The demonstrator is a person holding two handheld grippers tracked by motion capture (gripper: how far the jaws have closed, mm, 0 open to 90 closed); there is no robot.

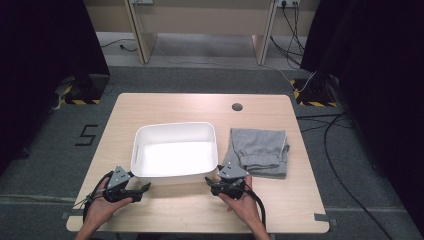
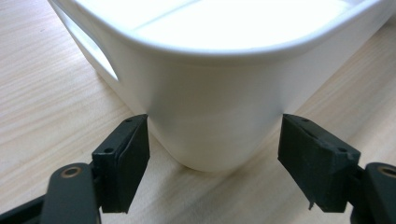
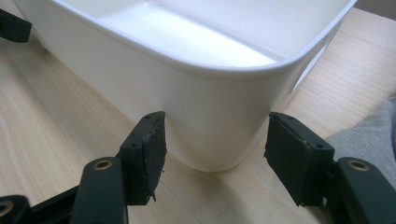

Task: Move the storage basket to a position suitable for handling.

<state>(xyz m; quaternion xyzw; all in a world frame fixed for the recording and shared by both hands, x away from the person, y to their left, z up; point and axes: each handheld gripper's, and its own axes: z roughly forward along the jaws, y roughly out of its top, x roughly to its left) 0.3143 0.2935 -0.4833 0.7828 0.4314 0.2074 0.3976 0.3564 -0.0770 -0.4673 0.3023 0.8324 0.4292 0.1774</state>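
Fingers (image 2: 123, 163) of both grippers flank the white tub's (image 2: 210, 107) near corners.

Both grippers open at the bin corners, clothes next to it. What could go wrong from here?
1. The left gripper and right gripper face rounded corners of the white bin; jaws closing there may slip off.
2. The grey garment lies close beside the bin; shifting the bin could drag or bunch it.
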